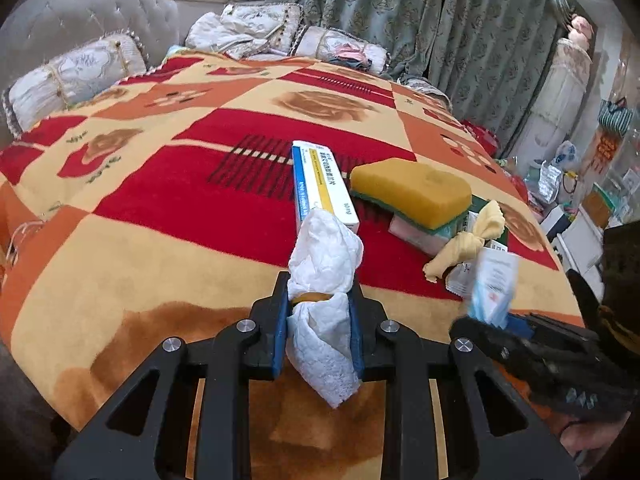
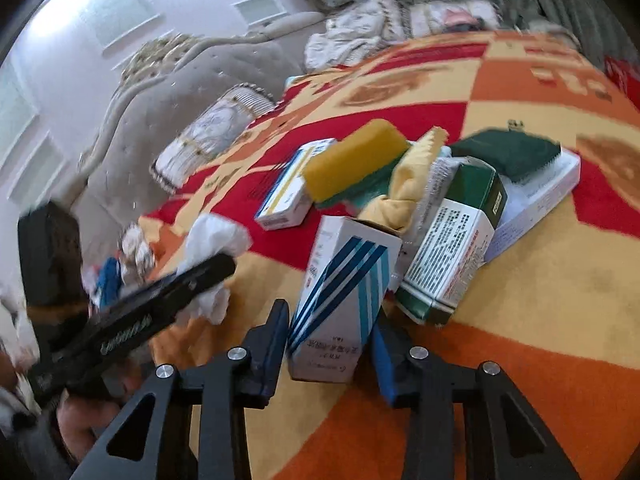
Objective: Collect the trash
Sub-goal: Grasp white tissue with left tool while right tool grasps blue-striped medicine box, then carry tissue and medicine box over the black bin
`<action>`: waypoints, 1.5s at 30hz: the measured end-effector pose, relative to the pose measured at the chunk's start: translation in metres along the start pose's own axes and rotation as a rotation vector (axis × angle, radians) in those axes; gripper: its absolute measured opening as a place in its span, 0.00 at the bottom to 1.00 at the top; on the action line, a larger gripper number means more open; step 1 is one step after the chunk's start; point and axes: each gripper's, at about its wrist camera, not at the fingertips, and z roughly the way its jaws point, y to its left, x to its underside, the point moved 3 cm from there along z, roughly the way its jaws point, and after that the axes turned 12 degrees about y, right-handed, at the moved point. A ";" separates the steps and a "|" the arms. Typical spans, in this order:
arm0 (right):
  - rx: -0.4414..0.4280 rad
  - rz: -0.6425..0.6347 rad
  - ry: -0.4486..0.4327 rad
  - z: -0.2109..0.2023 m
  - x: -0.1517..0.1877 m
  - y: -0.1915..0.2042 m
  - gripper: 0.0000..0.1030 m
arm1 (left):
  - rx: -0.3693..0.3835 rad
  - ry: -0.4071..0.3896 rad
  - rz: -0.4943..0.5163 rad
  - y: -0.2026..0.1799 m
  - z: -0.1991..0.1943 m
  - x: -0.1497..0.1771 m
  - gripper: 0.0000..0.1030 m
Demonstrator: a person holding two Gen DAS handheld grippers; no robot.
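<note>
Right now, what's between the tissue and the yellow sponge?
The long box with blue and yellow stripes lies between the tissue and the sponge, seen in the left wrist view.

left gripper (image 1: 320,296) clamped on tissue (image 1: 324,252), right gripper (image 2: 332,332) pinching box (image 2: 340,292)

A bed covered by a red, orange and cream patterned blanket (image 1: 168,184) filled the room. A grey tufted upholstered headboard (image 1: 80,12) stood behind white embroidered pillows (image 1: 76,76). Grey-green patterned curtains (image 1: 360,12) hung along the far side, bright light at their top. The wall (image 2: 80,60) beside the headboard seemed pale and panelled, though blurred.
</note>
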 end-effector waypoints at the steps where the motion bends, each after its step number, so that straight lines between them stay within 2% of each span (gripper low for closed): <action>1: 0.006 -0.029 -0.001 -0.005 0.004 0.004 0.31 | -0.001 -0.006 0.010 -0.002 -0.001 0.001 0.22; 3: -0.017 -0.075 -0.012 -0.016 0.011 0.011 0.30 | -0.001 -0.016 0.022 -0.004 -0.003 0.002 0.22; 6: 0.012 -0.113 -0.059 -0.037 0.018 0.009 0.30 | 0.019 -0.012 0.026 -0.006 -0.004 0.005 0.22; 12: 0.099 -0.089 -0.115 -0.065 0.027 -0.015 0.30 | 0.066 -0.026 0.064 -0.025 -0.013 0.011 0.22; 16: 0.126 -0.064 -0.134 -0.077 0.032 -0.027 0.29 | 0.075 -0.025 0.099 -0.041 -0.018 0.015 0.22; 18: 0.145 -0.059 -0.141 -0.081 0.033 -0.031 0.29 | 0.056 -0.022 0.105 -0.046 -0.019 0.017 0.22; 24: 0.277 -0.043 -0.216 -0.097 0.031 -0.039 0.29 | 0.044 -0.031 0.111 -0.065 -0.037 0.021 0.22; 28: 0.332 -0.035 -0.265 -0.106 0.029 -0.042 0.30 | 0.057 -0.039 0.127 -0.080 -0.050 0.021 0.22; 33: 0.305 -0.036 -0.253 -0.101 0.031 -0.043 0.29 | 0.065 -0.054 0.169 -0.095 -0.059 0.025 0.22; 38: 0.280 0.001 -0.239 -0.099 0.033 -0.050 0.30 | 0.078 -0.044 0.168 -0.097 -0.059 0.026 0.22; 42: 0.338 0.013 -0.247 -0.105 0.034 -0.054 0.29 | 0.083 -0.040 0.159 -0.096 -0.058 0.025 0.22; 45: 0.349 0.030 -0.249 -0.109 0.035 -0.059 0.29 | 0.082 -0.038 0.161 -0.096 -0.058 0.024 0.22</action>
